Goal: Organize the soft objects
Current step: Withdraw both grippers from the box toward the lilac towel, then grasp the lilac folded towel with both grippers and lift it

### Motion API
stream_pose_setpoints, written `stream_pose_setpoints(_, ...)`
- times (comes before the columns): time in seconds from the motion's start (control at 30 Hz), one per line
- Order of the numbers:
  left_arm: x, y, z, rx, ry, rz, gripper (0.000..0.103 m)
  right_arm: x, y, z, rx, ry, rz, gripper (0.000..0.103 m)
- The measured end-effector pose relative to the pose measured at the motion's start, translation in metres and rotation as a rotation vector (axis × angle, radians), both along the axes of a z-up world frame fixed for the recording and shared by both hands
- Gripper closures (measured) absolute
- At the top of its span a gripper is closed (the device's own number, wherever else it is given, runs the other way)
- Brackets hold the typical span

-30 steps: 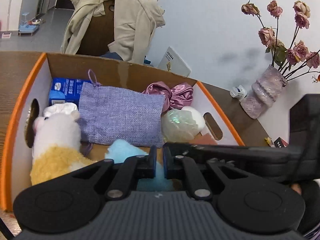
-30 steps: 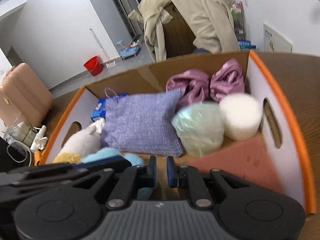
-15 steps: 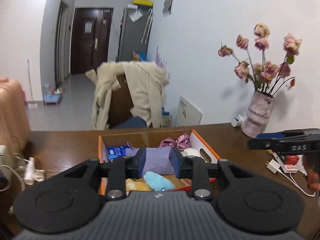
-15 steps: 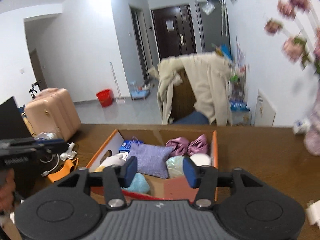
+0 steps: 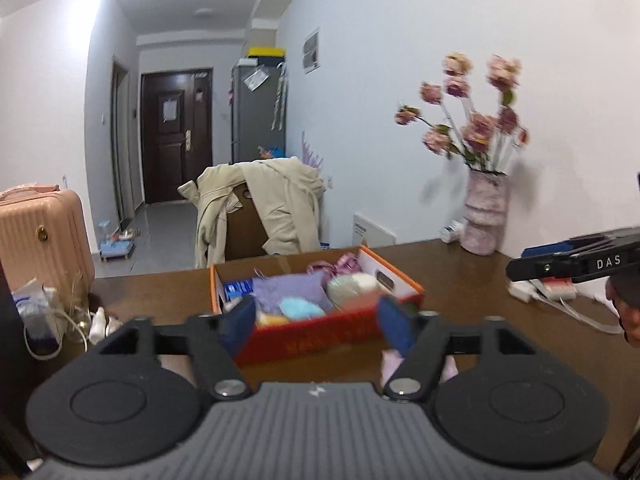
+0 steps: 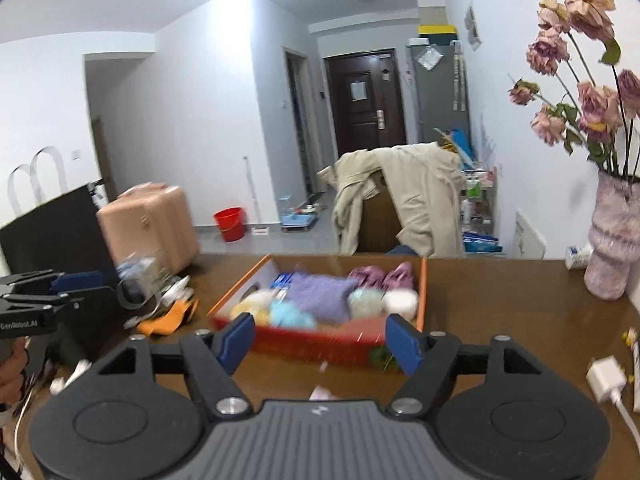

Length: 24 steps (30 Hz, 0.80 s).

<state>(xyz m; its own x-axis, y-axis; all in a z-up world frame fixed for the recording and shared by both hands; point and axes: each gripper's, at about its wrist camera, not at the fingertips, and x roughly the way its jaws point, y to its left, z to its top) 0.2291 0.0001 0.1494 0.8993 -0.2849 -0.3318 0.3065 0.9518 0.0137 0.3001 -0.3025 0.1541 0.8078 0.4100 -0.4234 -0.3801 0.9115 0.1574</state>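
A cardboard box with an orange rim [image 5: 400, 276] [image 6: 423, 292] stands on the brown table. It holds a lilac pouch [image 5: 288, 292] [image 6: 320, 296], a light blue fluffy piece [image 5: 300, 308], a pale green ball [image 5: 344, 286], a white ball [image 6: 400, 302], pink satin scrunchies [image 6: 380, 274] and a plush toy [image 5: 268, 318]. My left gripper [image 5: 316, 326] hangs back from the box's front, its jaws opening with nothing between them. My right gripper [image 6: 320, 344] does the same. A small pink soft thing [image 5: 390, 364] [image 6: 320, 394] lies before the box, mostly hidden.
A vase of dried roses [image 5: 484, 216] [image 6: 612, 240] stands at the right by the wall. A charger with cable [image 6: 606, 380] lies at the front right. Orange cloth [image 6: 168, 316], cables and a black screen [image 6: 60, 224] crowd the left. A chair with a beige jacket [image 5: 260, 208] is behind the table.
Both grippers have drawn back and up out of the box, which now shows whole and farther off. Both pairs of jaws went from shut to wide apart.
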Motion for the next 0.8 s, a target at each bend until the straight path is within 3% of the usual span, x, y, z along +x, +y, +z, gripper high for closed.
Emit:
stream_pose_setpoints(0.13, -0.041, -0.007, -0.049, 0.04, 0.023, 0.008, 0.016, -0.044, 0.0, -0.043, -0.02, 0.005, 0.052, 0.026)
stream_pose_setpoints(0.23, -0.063, 0.001, -0.073, -0.023, 0.033, 0.048, 0.004, -0.082, -0.001, -0.073, -0.029, -0.04, 0.065, 0.025)
stream_pose_setpoints(0.4, -0.075, 0.008, -0.094, -0.051, 0.069, 0.07, 0.004, -0.112, -0.007, -0.106, 0.039, 0.056, -0.034, 0.024)
stream_pose_setpoints(0.53, -0.057, 0.002, -0.098, -0.056, 0.1, 0.051, 0.004, -0.108, -0.004, -0.117, 0.045, 0.111, -0.056, 0.024)
stream_pose_setpoints(0.8, -0.008, -0.019, -0.108, -0.123, 0.177, 0.012, 0.005, -0.065, -0.004, -0.125, 0.088, 0.111, -0.135, 0.025)
